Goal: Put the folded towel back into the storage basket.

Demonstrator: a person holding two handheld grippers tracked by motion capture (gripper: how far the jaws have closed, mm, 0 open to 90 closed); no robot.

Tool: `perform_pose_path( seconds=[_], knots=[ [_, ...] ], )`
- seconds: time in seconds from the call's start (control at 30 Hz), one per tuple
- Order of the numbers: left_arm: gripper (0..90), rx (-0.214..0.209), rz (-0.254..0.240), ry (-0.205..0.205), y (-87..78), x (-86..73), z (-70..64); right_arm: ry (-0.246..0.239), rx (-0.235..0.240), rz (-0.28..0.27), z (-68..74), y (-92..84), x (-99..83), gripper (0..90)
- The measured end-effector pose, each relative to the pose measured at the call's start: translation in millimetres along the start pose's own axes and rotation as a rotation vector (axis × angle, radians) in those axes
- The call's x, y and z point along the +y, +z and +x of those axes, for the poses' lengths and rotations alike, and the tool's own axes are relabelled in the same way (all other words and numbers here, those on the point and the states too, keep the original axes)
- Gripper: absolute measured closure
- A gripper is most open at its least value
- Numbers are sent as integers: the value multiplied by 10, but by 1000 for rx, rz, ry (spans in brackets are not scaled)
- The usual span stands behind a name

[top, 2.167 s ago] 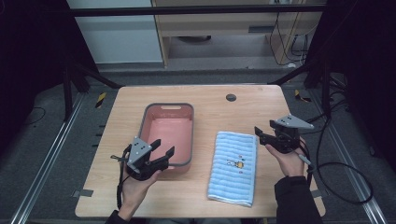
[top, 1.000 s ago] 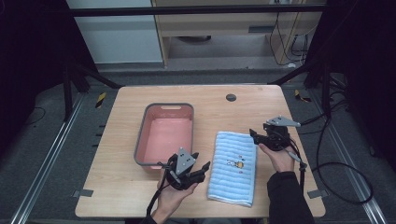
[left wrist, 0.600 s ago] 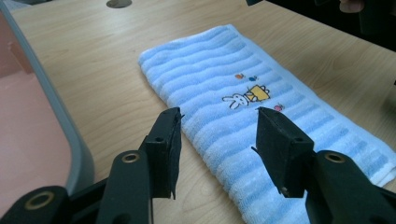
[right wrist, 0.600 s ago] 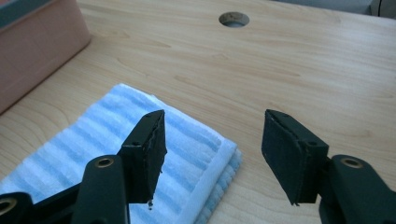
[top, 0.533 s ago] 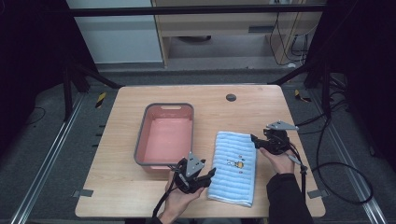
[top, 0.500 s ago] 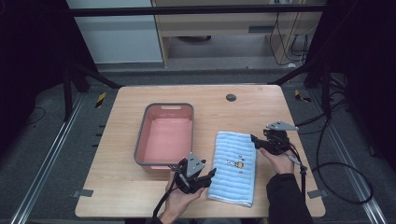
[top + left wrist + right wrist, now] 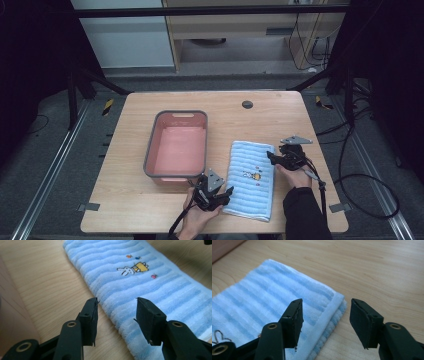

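Closing but apart, both tools straddle the blue towel point(image 7: 251, 180) edges on the wooden table point(image 7: 125, 200).

We see our right black claw point(image 7: 325, 322), its jaws just closing and still apart, over the corner of a folded, soft blue striped towel point(image 7: 274, 302) on the light wooden tabletop point(image 7: 374, 270).

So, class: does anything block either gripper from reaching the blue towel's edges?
Nothing visible does. The left gripper straddles one long edge of the towel, the right gripper a corner; both have been closing, pads not yet pressing.
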State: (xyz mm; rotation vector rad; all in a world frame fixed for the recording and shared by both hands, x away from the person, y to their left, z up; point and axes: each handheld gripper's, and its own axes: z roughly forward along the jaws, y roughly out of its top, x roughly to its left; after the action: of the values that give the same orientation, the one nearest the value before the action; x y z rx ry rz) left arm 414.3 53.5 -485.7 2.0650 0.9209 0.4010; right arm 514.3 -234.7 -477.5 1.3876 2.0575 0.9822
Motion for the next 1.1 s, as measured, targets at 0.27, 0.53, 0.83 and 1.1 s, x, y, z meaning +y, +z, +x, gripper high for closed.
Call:
perform_pose_path(
  seconds=[0.27,0.53,0.83,1.1],
  knots=[
    [534,-2,32,-25,82,-60,15,21,29,30,-11,99,-66,459],
    [570,-7,52,-41,150,-101,-8,19,48,67,-1,184,-103,498],
    [726,-36,60,-75,172,-98,-37,41,85,75,20,207,-127,658],
    [851,-33,52,-109,163,-89,-55,52,123,73,36,200,-117,812]
  ],
)
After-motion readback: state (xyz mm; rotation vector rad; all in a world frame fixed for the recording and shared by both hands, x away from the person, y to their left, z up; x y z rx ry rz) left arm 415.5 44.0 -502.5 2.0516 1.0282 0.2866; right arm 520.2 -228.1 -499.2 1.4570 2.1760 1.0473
